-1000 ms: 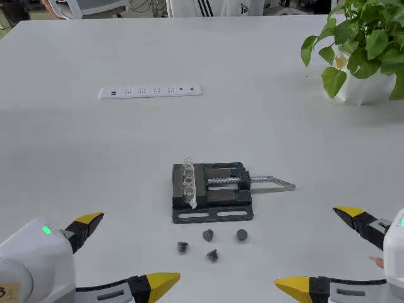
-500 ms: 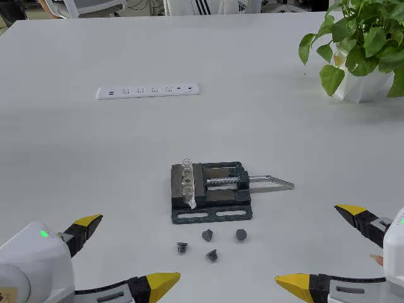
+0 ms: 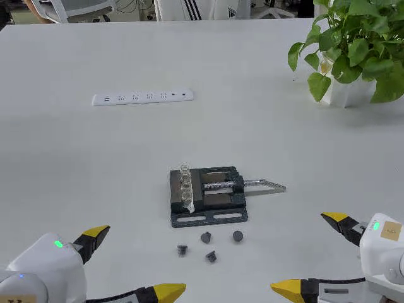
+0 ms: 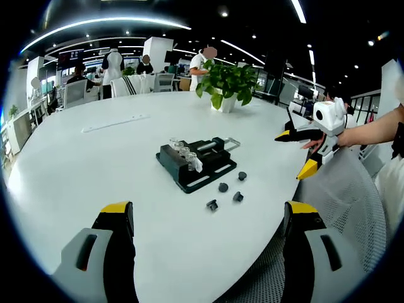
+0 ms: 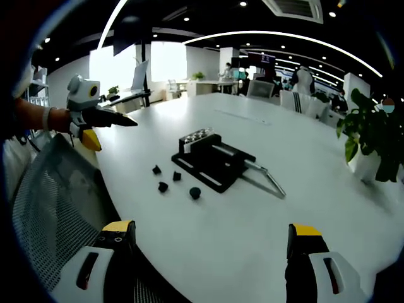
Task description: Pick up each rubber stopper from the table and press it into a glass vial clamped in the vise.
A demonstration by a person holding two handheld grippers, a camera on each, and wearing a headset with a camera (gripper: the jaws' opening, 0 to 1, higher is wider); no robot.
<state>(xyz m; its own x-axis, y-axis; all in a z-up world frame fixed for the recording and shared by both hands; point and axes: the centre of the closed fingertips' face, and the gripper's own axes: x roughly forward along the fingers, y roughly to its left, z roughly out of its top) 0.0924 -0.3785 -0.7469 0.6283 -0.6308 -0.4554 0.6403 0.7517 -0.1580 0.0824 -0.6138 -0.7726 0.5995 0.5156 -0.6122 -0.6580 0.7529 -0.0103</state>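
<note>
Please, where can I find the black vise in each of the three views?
Head view: the vise sits in the middle, a little below the centre.
Left gripper view: the vise is at the centre.
Right gripper view: the vise is at the centre.
Shared landmark: four dark stoppers close to the vise's base.

Open-plan office — ceiling light strips (image 4: 107,21), mesh chair (image 5: 57,196)
</note>
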